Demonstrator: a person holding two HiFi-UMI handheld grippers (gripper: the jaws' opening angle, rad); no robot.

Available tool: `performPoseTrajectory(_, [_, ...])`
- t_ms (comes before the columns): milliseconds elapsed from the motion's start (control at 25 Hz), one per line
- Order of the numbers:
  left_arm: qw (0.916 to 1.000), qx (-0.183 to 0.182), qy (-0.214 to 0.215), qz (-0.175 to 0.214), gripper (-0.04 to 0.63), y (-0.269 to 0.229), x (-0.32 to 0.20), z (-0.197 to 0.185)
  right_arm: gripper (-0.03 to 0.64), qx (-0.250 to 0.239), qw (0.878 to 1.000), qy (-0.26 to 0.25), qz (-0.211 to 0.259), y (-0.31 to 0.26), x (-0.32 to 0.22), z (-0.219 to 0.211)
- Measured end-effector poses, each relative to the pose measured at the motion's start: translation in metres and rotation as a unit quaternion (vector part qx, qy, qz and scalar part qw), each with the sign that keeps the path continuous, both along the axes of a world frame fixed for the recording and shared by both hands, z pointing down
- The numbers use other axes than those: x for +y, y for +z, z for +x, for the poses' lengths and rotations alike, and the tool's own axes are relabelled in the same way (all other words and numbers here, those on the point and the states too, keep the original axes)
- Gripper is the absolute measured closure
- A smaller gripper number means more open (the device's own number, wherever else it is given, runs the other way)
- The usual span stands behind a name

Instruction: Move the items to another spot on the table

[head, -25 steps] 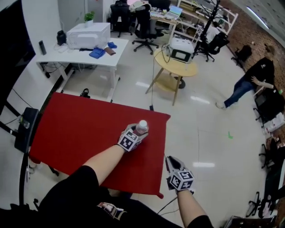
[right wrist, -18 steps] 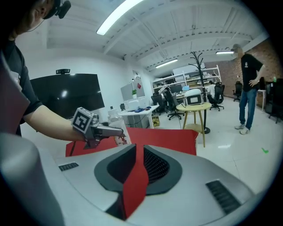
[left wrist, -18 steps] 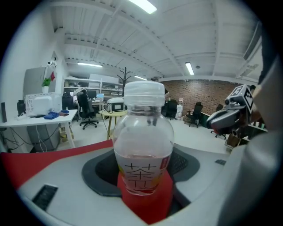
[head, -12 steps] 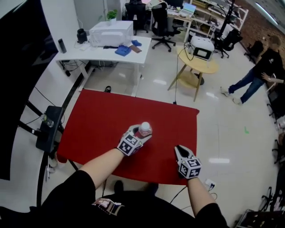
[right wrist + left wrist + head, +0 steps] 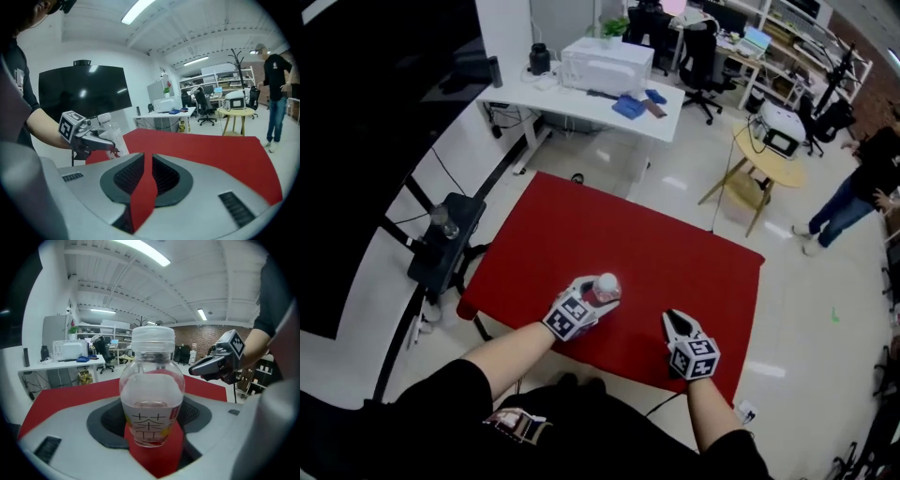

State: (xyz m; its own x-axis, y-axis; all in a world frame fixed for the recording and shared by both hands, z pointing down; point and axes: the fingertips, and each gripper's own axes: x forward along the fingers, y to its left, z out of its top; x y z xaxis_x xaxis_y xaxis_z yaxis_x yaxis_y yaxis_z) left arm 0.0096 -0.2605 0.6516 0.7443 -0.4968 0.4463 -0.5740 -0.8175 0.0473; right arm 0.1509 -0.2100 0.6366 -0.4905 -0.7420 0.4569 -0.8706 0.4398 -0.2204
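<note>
A clear plastic bottle (image 5: 606,283) with a white cap and a red label stands upright between the jaws of my left gripper (image 5: 602,294), which is shut on it over the front middle of the red table (image 5: 609,225). In the left gripper view the bottle (image 5: 152,394) fills the centre, gripped low on its body. My right gripper (image 5: 672,322) hovers over the table's front part, a short way right of the bottle, its jaws together and holding nothing. From the right gripper view, the bottle (image 5: 110,133) and left gripper (image 5: 105,143) show at the left.
A black stand (image 5: 445,248) with a cup sits off the table's left edge. Behind are a white desk (image 5: 581,94) with a printer, a round wooden table (image 5: 769,159) and office chairs. A person (image 5: 862,187) stands at the far right.
My left gripper has carried the bottle from near the table's right edge toward the front middle. The right gripper has come from beyond the table's corner to over its front part.
</note>
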Motion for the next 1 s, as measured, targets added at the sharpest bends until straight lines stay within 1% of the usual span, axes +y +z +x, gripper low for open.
performPoseTrajectory(120, [0.999,0.006,-0.044,0.001,0.321,0.001,0.002,-0.047,0.569,0.004,0.999,-0.047,-0.005,0.005,-0.003,-0.045])
performPoseTrajectory(200, [0.9976,0.006,-0.069,0.005,0.321,-0.002,0.0,-0.083,0.569,0.003,0.998,-0.069,-0.005,0.006,-0.01,-0.078])
performPoseTrajectory(280, [0.9957,0.003,-0.092,0.005,0.321,-0.002,0.001,-0.127,0.569,-0.002,0.996,-0.085,0.0,0.007,-0.014,-0.115])
performPoseTrajectory(400, [0.9922,-0.001,-0.125,-0.001,0.321,0.009,0.01,-0.206,0.569,-0.003,0.994,-0.112,-0.002,0.013,-0.011,-0.175])
performPoseTrajectory(480, [0.9904,-0.008,-0.138,0.003,0.321,0.012,0.012,-0.26,0.569,0.004,0.993,-0.12,-0.006,0.009,-0.007,-0.215])
performPoseTrajectory(600, [0.9886,-0.025,-0.148,0.001,0.321,0.024,0.009,-0.335,0.569,0.004,0.994,-0.11,-0.007,0.013,-0.011,-0.268])
performPoseTrajectory(640, [0.9887,-0.031,-0.146,-0.002,0.321,0.029,0.008,-0.357,0.569,0.0,0.994,-0.106,-0.008,0.019,-0.011,-0.287])
performPoseTrajectory(720, [0.9879,-0.041,-0.148,-0.022,0.321,0.05,0.012,-0.393,0.569,0.001,0.994,-0.109,-0.014,0.033,-0.005,-0.324])
performPoseTrajectory(800, [0.9869,-0.046,-0.151,-0.036,0.319,0.069,0.015,-0.413,0.569,0.002,0.993,-0.117,-0.019,0.039,0.0,-0.356])
performPoseTrajectory(920, [0.9864,-0.034,-0.158,-0.032,0.316,0.075,0.008,-0.417,0.569,-0.003,0.991,-0.13,-0.024,0.037,0.005,-0.391])
performPoseTrajectory(1000, [0.9863,-0.038,-0.158,-0.026,0.314,0.077,0.007,-0.419,0.569,-0.007,0.99,-0.137,-0.024,0.034,0.006,-0.404])
